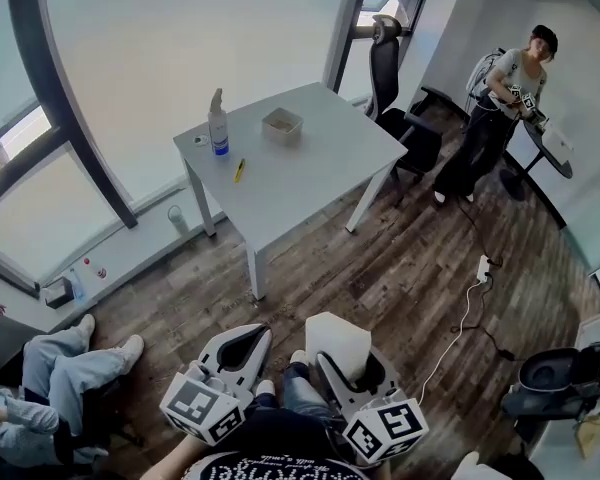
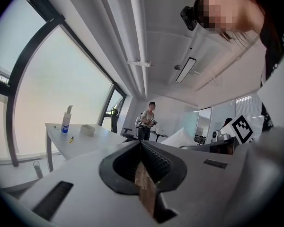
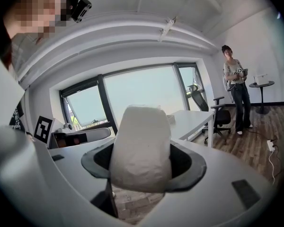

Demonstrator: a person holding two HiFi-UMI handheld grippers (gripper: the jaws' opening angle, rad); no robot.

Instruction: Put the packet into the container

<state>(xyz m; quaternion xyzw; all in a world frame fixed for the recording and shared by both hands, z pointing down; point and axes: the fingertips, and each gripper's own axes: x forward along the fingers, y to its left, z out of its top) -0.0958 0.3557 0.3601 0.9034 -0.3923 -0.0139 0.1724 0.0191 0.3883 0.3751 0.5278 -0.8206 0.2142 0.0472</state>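
Note:
The container [image 1: 282,126], a small clear box, stands on the far side of a white table [image 1: 310,173]; it also shows in the left gripper view [image 2: 87,129]. My right gripper [image 1: 352,360] is held low, well short of the table, and is shut on a white packet [image 1: 337,340]. In the right gripper view the packet [image 3: 141,150] stands upright between the jaws and hides their tips. My left gripper [image 1: 260,334] hangs beside it, shut with nothing held, its jaws meeting at the tip [image 2: 141,144].
A spray bottle [image 1: 218,126] and a yellow marker [image 1: 239,169] lie on the table. A black office chair [image 1: 395,88] stands behind it. One person stands at the right [image 1: 500,108]; another sits at lower left [image 1: 70,363]. A power strip [image 1: 483,268] and its cable lie on the wooden floor.

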